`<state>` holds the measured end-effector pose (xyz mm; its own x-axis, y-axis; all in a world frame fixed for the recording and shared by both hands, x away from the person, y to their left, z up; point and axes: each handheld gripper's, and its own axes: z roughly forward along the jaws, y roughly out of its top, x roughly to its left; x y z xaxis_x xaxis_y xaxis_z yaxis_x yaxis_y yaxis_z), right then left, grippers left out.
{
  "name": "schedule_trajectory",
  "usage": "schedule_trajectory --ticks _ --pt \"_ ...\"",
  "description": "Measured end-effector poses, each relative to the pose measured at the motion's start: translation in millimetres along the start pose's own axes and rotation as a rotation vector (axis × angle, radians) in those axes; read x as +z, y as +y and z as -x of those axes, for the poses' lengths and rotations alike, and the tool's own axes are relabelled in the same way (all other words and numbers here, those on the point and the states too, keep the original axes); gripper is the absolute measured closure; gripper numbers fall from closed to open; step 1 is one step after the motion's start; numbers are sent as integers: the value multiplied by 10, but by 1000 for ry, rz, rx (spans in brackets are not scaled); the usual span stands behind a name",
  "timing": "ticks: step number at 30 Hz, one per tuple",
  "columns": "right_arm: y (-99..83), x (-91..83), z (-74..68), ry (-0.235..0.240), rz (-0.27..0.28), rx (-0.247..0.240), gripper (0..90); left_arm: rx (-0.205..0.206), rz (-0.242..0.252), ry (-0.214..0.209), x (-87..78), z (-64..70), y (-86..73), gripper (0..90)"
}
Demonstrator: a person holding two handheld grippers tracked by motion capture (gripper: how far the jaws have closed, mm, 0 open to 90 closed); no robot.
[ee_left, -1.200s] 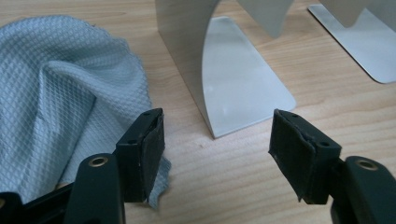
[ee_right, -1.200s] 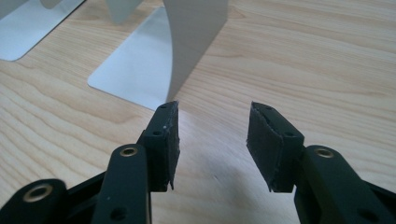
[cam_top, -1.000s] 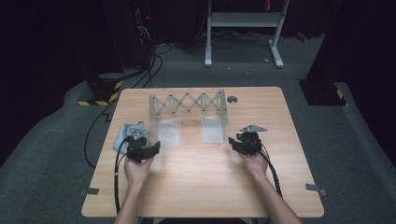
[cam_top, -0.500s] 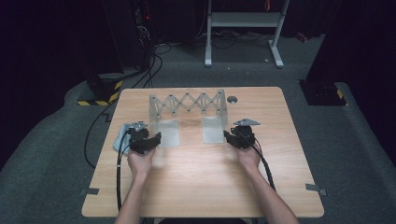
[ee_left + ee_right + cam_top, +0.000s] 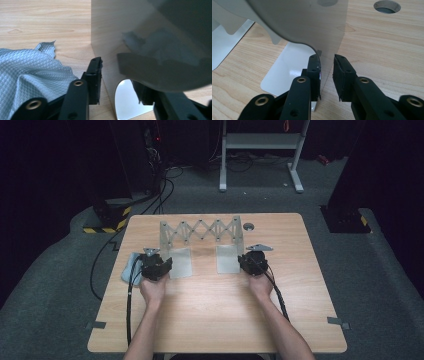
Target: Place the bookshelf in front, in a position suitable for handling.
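Wooden table (image 5: 210, 320), no writing legible: both grippers straddled the grey expanding metal rack's (image 5: 200, 229) end plates, left gripper (image 5: 159, 265) and right gripper (image 5: 250, 261) jaws unclosed, near the far edge.

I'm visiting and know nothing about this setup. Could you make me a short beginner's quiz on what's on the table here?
1. True or false: each gripper's jaws stand on either side of an upright end plate of the expanding rack.
2. What lies beside the left gripper? A) grey cloth B) red cup C) metal spoon
3. Fill in: near the right gripper, the table top has a round ____.

Key:
1. True; both are open, with a plate between the jaws.
2. A, the grey cloth.
3. Hole.
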<state>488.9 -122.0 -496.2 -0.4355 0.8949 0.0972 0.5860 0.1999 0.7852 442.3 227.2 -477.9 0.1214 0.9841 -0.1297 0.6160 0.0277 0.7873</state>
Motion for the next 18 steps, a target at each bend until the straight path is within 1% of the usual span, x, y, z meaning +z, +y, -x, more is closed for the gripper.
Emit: schedule_trajectory --ticks 2,4,6,10,12,14,18 --pt "-1 7 -18 -7 5 -3 774 -3 5 0 4 2 4 652" --pt "-3 16 -33 -18 12 -17 788 -6 10 -4 8 6 7 680" --pt "-2 21 -45 -19 11 -13 804 -6 12 0 15 12 8 703" --pt "-1 33 -69 -38 14 -28 824 -15 -3 4 26 -15 3 765" --pt "-3 34 -73 -45 16 -30 829 -11 -5 10 24 -9 3 770" --pt "-5 31 -85 -62 17 -43 834 -11 -6 15 24 -1 3 775" --pt "-5 18 -81 -81 11 -54 849 4 -8 29 17 6 0 788"
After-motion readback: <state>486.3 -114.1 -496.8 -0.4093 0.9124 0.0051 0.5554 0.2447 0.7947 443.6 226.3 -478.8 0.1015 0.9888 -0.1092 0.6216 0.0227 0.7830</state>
